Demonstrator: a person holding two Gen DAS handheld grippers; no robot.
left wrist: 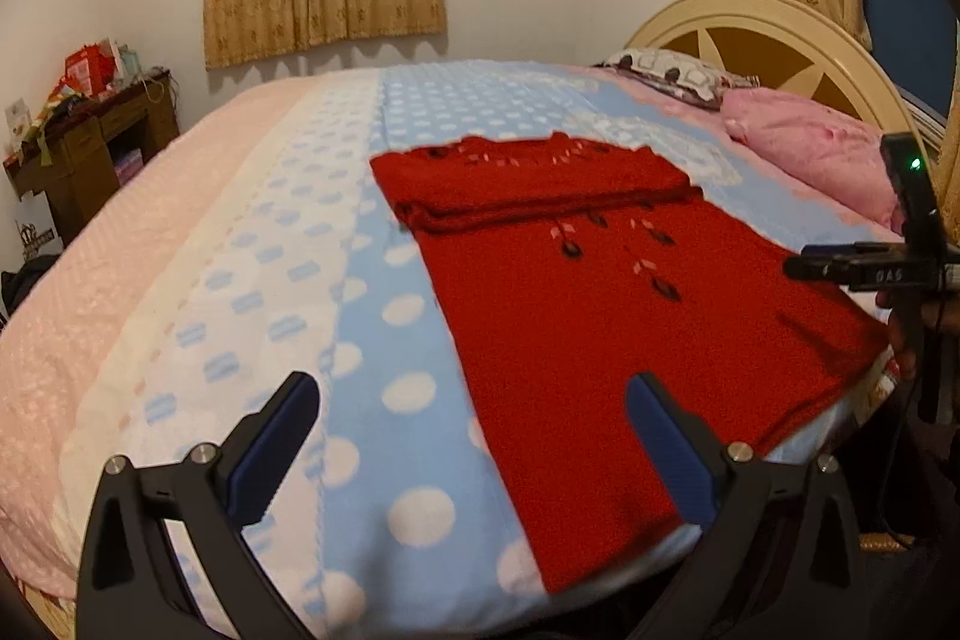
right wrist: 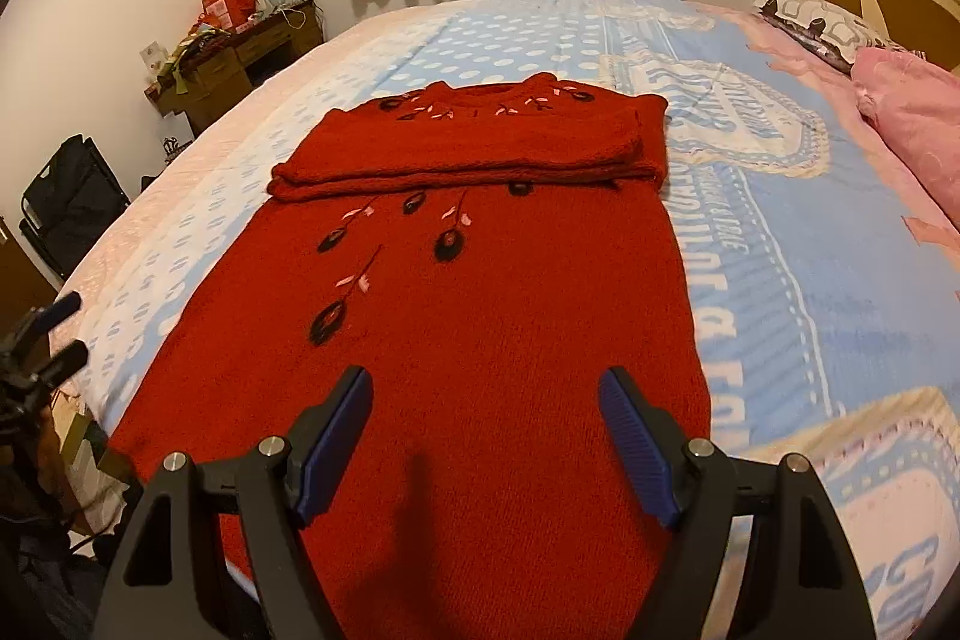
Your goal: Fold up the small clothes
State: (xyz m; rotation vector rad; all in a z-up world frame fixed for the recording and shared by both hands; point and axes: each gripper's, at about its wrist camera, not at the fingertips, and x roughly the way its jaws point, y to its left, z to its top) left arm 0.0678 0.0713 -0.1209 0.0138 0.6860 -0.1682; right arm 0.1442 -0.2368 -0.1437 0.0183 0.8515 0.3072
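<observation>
You were partway through the fold: both sleeves lay doubled across the chest of the red sweater (right wrist: 480, 292), forming a thick band below the collar, while the body and hem were spread flat toward you. The step in hand appeared to be the lengthwise fold, hem up to shoulders.

Your left gripper (left wrist: 474, 436) hovered above the near left edge of the garment, jaws spread wide and holding nothing; one finger stood over the dotted blanket (left wrist: 384, 400), the other over the red knit. Your right gripper (right wrist: 483, 430) hung over the lower middle of the sweater, jaws likewise wide apart and empty. Whether either finger touched the fabric could not be told.

The next move would probably have required each gripper to descend to a hem corner, left and right, close on the single knit layer without catching the blanket, then carry both corners evenly toward the collar.

The sweater lay on the bed near its front edge, collar away from you. It was a coarse red knit with dark embroidered flowers and pink leaves on thin stems. The knit looked thick and soft, and likely to sag between the two grips.
</observation>
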